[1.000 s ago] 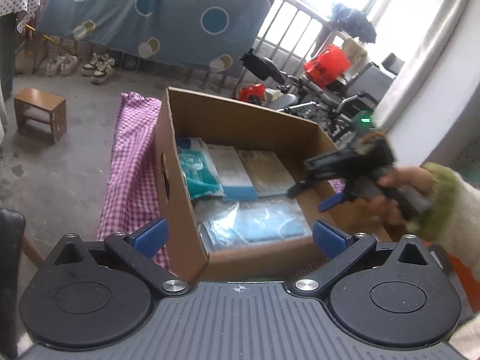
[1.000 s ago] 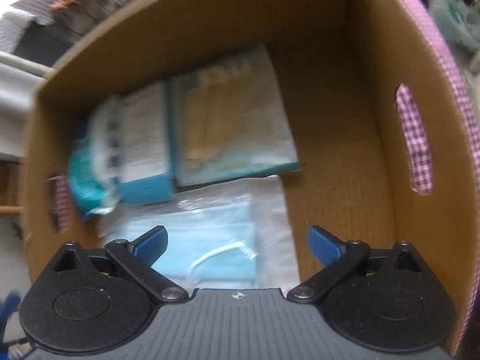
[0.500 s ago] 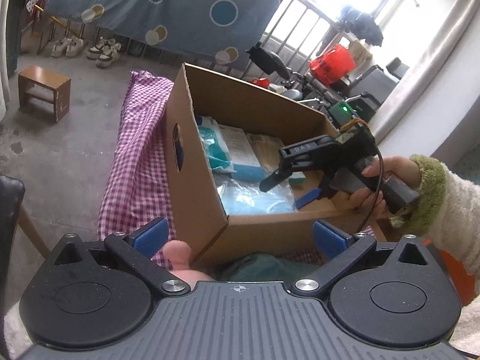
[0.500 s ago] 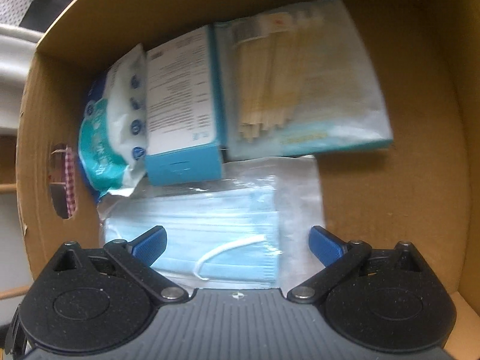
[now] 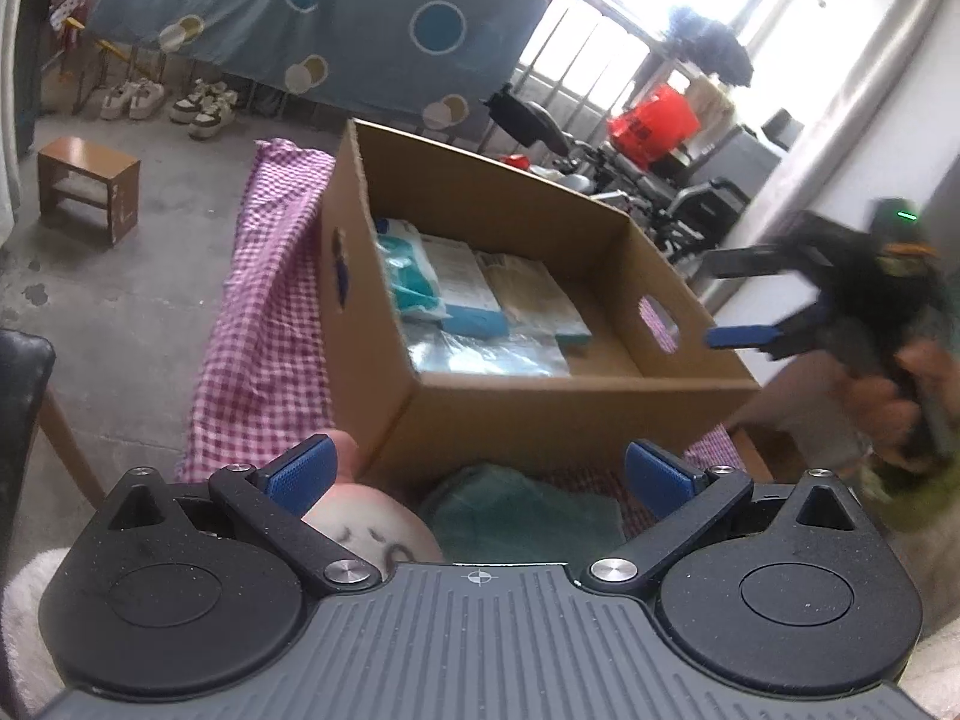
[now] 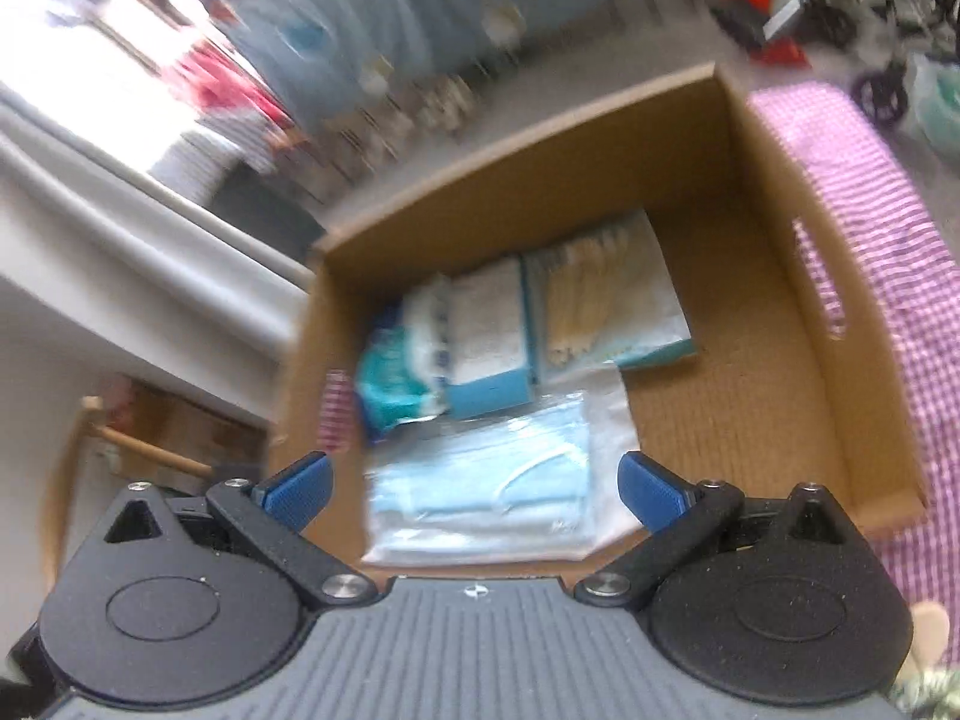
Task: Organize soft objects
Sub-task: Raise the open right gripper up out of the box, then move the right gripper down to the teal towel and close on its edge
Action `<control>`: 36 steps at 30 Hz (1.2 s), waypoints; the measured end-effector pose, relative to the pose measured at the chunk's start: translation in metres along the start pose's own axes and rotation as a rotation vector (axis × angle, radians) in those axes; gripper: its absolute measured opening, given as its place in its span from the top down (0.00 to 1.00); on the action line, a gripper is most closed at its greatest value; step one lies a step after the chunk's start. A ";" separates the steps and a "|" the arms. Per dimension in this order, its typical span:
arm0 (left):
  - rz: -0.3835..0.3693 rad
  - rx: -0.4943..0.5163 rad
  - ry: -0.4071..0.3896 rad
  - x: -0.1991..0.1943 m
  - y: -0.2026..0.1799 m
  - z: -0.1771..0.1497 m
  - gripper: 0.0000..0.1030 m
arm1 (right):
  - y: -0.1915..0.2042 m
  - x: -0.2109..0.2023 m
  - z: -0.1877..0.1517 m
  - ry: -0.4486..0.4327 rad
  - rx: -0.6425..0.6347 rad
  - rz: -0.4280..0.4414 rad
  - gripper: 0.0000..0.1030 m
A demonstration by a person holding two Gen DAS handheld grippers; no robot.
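Right, both my tongs are spread wide with nothing between them. My left gripper [image 5: 477,471] hangs just short of the near wall of the cardboard box [image 5: 540,414], and my right gripper [image 6: 474,483] is above the box's near edge, looking down into it; from the left view it sits off the box's right side, blurred.

Inside the box, the bag of blue face masks [image 6: 480,495] lies flat against the near wall. Behind it, toward the far wall, sit the teal wipes packet [image 6: 390,384], a white and blue carton [image 6: 489,354] and a flat pack of wooden sticks [image 6: 606,300], side by side. The right part of the box floor is bare.

Outside, just in front of the near wall and under my left gripper, I can see a teal cloth [image 5: 528,513] and a pale round plush toy with a drawn face [image 5: 366,534], touching each other on the checked tablecloth [image 5: 264,324].

I judge those two are what is left to pack. To do it well I would drop the left fingers [image 5: 297,474] straight over one item, pinch its bulk rather than a loose edge, lift it clear of the box rim, and set it on the bare floor at the right, keeping my right gripper out of the path.
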State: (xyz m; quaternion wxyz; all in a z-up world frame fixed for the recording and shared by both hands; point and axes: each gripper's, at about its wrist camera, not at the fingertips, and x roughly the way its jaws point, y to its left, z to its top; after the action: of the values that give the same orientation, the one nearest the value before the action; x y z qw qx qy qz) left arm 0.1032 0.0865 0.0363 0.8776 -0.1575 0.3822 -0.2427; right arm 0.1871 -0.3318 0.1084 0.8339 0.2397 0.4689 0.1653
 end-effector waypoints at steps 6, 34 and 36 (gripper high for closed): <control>-0.045 0.080 0.057 0.006 -0.025 -0.015 0.00 | -0.005 -0.039 -0.076 -0.100 -0.055 0.076 0.00; 0.042 0.158 0.336 0.085 -0.066 -0.100 0.11 | -0.020 0.101 -0.125 0.114 -0.323 -0.056 0.81; 0.036 0.137 0.333 0.085 -0.061 -0.099 0.11 | -0.030 0.096 -0.126 0.132 -0.240 -0.034 0.88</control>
State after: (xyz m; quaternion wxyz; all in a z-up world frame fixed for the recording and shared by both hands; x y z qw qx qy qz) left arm 0.0603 -0.0200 -0.0513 0.8151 -0.0481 0.5075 -0.2751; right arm 0.1283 -0.2779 -0.0319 0.8266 0.1190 0.5034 0.2216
